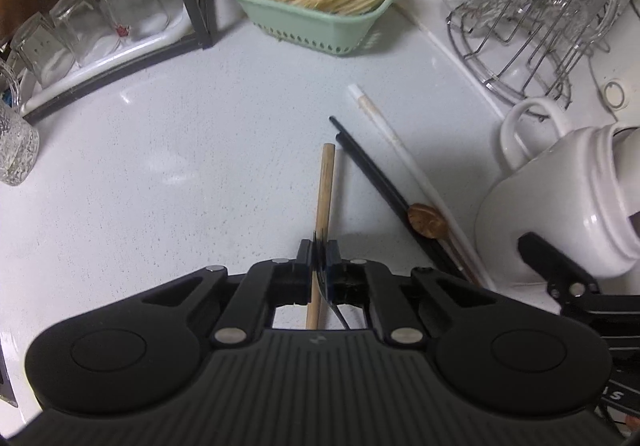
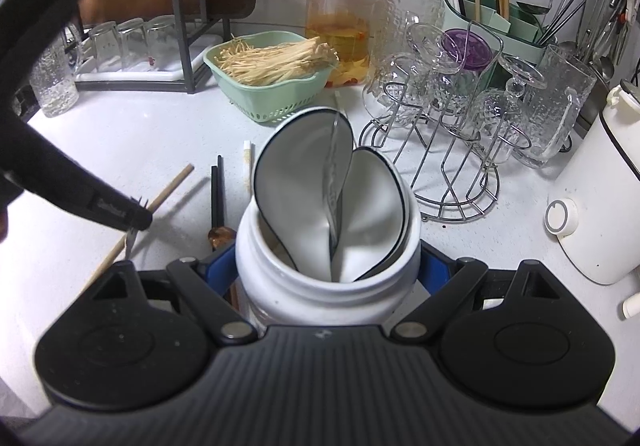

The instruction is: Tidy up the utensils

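L tool [image 1: 319,255] tight on fork [image 1: 335,308]

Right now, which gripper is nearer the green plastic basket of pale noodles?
Neither is close; I cannot tell which is nearer. The left gripper is shut on a fork on the counter; the right gripper holds the white jar, basket beyond both.

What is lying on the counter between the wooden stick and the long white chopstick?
Black chopsticks lie between the wooden stick and white chopstick, seen in the left wrist view.
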The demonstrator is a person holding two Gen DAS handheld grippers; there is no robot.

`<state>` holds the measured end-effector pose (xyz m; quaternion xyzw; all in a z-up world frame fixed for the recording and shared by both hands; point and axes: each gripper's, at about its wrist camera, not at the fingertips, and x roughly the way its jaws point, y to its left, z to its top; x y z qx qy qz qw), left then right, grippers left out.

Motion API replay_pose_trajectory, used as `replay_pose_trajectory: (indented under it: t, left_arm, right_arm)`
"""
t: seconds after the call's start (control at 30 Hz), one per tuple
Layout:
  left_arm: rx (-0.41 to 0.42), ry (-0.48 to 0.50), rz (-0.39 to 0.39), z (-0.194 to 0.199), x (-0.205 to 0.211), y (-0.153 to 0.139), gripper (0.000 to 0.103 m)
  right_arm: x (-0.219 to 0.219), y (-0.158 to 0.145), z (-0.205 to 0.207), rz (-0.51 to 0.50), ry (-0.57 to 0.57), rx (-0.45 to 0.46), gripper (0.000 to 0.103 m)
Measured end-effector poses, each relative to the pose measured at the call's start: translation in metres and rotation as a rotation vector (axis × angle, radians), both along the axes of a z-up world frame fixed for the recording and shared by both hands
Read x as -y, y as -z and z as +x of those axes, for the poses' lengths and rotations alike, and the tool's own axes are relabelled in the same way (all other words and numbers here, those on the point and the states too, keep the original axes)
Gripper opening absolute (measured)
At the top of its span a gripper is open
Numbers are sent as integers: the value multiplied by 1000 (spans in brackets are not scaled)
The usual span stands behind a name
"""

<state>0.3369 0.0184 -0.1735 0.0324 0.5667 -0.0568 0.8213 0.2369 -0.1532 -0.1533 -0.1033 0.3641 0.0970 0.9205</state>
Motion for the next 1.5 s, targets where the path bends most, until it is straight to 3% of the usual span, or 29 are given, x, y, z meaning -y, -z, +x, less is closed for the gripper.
replay_pose_trajectory:
  t: [0.3, 0.4, 0.57, 0.77, 1.03, 1.2, 1.5]
  left_arm:
    - [93, 21, -102, -9, 2, -33, 7]
    - [129, 45, -104, -12, 3, -34, 7]
    - [82, -2, -157, -11, -16, -8, 7]
    - [41, -71, -291, -12, -43, 5, 7]
    - [145, -38, -360, -17, -49, -43, 5]
    - [237, 43, -337, -19, -36, -69, 4]
    - [167, 8, -363, -18, -47, -38, 3]
  right_arm:
    - [0, 1, -3, 3, 5, 10, 92]
    - [-1, 1, -4, 4, 8, 17, 92]
    - [-1, 2, -6, 6, 25, 29, 92]
    - [-1, 2, -8, 10, 37, 39, 92]
    - [-4, 3, -10, 12, 62, 57, 92]
    - [-5, 4, -11, 13, 77, 68, 92]
    - [-4, 5, -11, 15, 81, 70, 92]
